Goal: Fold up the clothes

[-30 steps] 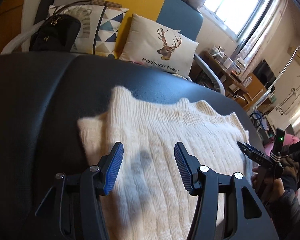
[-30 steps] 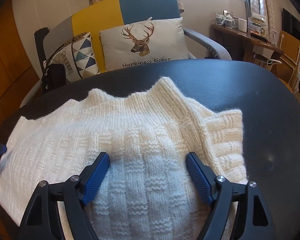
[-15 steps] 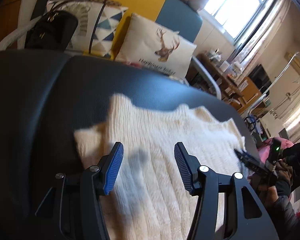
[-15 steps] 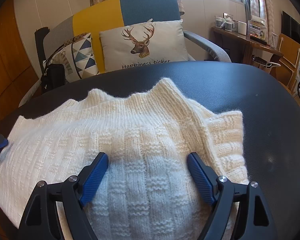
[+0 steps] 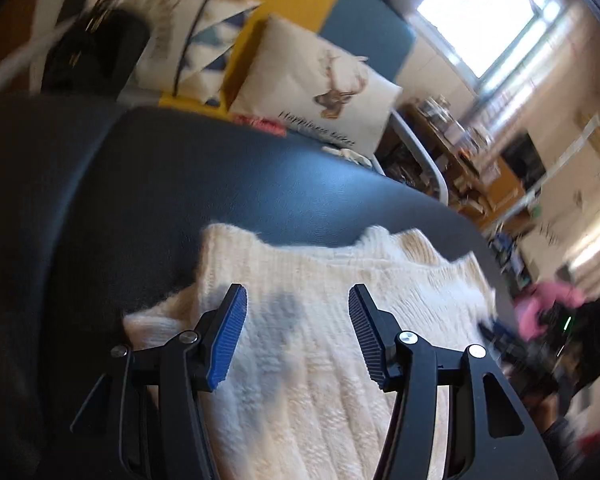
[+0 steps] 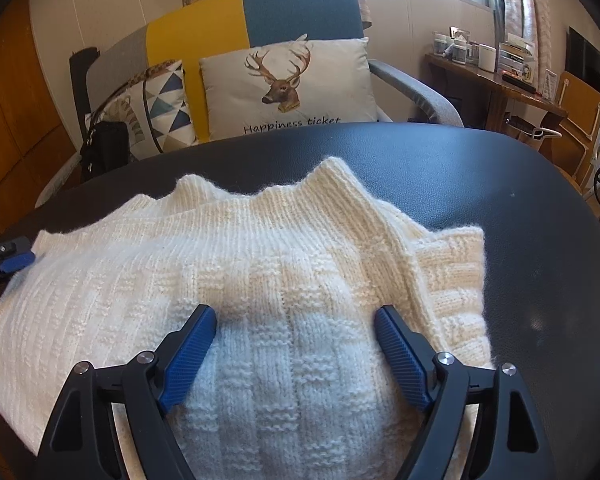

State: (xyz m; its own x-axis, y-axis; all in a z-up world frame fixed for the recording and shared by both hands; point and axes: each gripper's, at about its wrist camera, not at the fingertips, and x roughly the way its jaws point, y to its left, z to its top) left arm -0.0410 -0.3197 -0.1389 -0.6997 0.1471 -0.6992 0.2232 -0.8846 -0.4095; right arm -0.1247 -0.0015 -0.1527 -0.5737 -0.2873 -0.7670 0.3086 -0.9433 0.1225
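Note:
A cream knitted sweater [image 6: 260, 264] lies spread on the black table [image 6: 540, 240], its collar toward the far side and one folded part at the right. My right gripper [image 6: 296, 314] hovers open over the sweater's near middle, with nothing pinched between its blue pads. In the blurred left wrist view, my left gripper [image 5: 296, 296] stands open above the sweater [image 5: 340, 360] near its left edge, holding nothing. One fingertip of the left gripper [image 6: 16, 260] shows at the sweater's left edge in the right wrist view.
Behind the table stands a sofa with a deer cushion [image 6: 288, 84], a triangle-patterned cushion [image 6: 160, 116] and a black handbag [image 6: 104, 148]. A wooden side table [image 6: 500, 80] with cups is at the far right. A person's hand [image 5: 556, 368] shows at the right.
My left gripper has moved forward along the sweater's left edge toward the far side; its view is now blurred. The right gripper and the sweater have stayed put.

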